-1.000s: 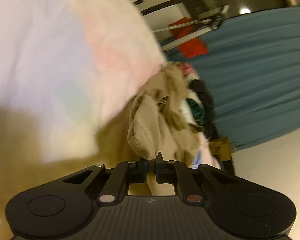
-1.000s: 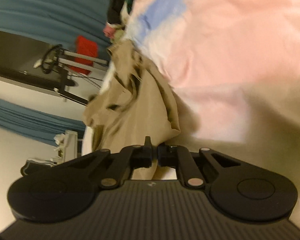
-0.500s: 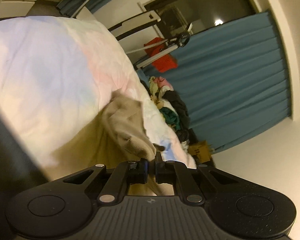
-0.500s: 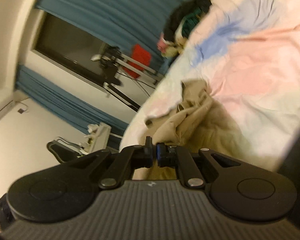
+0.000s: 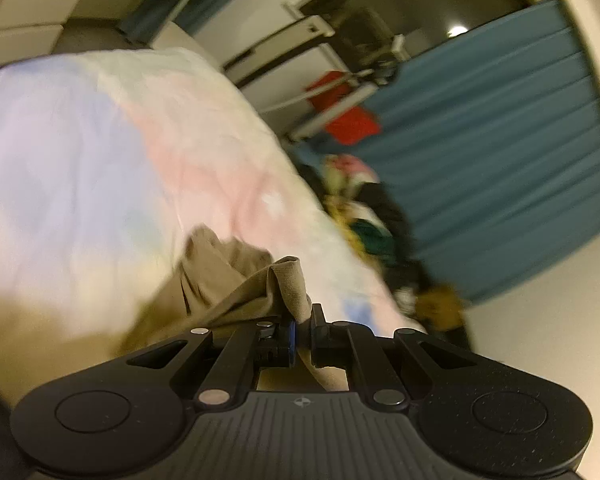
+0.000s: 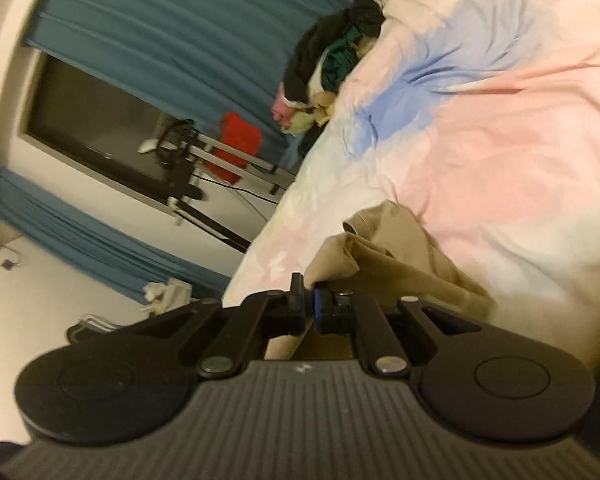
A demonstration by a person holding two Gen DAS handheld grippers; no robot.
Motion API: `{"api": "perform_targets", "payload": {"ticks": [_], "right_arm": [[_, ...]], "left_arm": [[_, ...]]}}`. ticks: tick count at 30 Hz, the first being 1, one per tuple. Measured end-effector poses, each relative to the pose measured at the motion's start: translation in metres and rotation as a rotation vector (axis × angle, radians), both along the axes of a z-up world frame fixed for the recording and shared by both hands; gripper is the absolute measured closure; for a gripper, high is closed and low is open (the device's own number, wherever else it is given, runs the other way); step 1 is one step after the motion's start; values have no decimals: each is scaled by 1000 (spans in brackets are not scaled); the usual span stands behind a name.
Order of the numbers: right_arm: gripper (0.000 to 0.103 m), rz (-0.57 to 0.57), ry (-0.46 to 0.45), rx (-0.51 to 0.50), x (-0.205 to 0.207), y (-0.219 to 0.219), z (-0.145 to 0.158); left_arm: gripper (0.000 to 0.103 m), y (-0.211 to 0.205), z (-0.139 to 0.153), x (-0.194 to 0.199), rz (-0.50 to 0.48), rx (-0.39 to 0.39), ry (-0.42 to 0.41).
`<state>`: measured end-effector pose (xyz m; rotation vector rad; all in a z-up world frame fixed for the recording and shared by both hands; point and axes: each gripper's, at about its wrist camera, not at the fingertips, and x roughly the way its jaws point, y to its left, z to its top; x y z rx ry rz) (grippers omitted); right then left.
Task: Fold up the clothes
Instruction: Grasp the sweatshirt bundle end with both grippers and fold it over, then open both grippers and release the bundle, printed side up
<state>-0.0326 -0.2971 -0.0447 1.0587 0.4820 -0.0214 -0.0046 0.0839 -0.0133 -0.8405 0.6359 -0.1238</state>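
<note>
A beige garment (image 5: 236, 280) lies crumpled on a pastel bedspread (image 5: 100, 152). My left gripper (image 5: 300, 320) is shut on a folded edge of this garment, which sticks up between the fingers. In the right wrist view the same beige garment (image 6: 400, 272) trails from my right gripper (image 6: 309, 300), which is shut on another edge of it. The cloth hangs slack between both grips and rests on the bedspread (image 6: 500, 120). The views are tilted and blurred.
A heap of other clothes (image 5: 364, 208), dark, green and pink, sits at the far end of the bed, also in the right wrist view (image 6: 332, 60). Blue curtains (image 5: 500, 152), a metal rack with a red cloth (image 5: 348, 120) and a dark window (image 6: 100, 128) stand behind.
Both grippers have lifted and pulled back from the bed with the beige garment still held. The views swung from close on the bedspread to the room beyond. The garment's bunched part has flattened.
</note>
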Motion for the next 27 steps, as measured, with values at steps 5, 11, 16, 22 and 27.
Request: {"api": "perform_targets", "payload": {"ticks": [5, 11, 16, 22, 27], "right_arm": [[96, 17, 61, -90, 75, 4, -17], [95, 67, 98, -75, 125, -4, -59], [94, 106, 142, -71, 145, -9, -76], [93, 135, 134, -160, 155, -1, -70], [79, 179, 147, -169, 155, -2, -67]], "left_arm": [[96, -17, -18, 75, -2, 155, 28], [96, -21, -64, 115, -32, 191, 31], [96, -18, -84, 134, -52, 187, 46], [93, -19, -83, 138, -70, 221, 28], [32, -22, -74, 129, -93, 273, -9]]}}
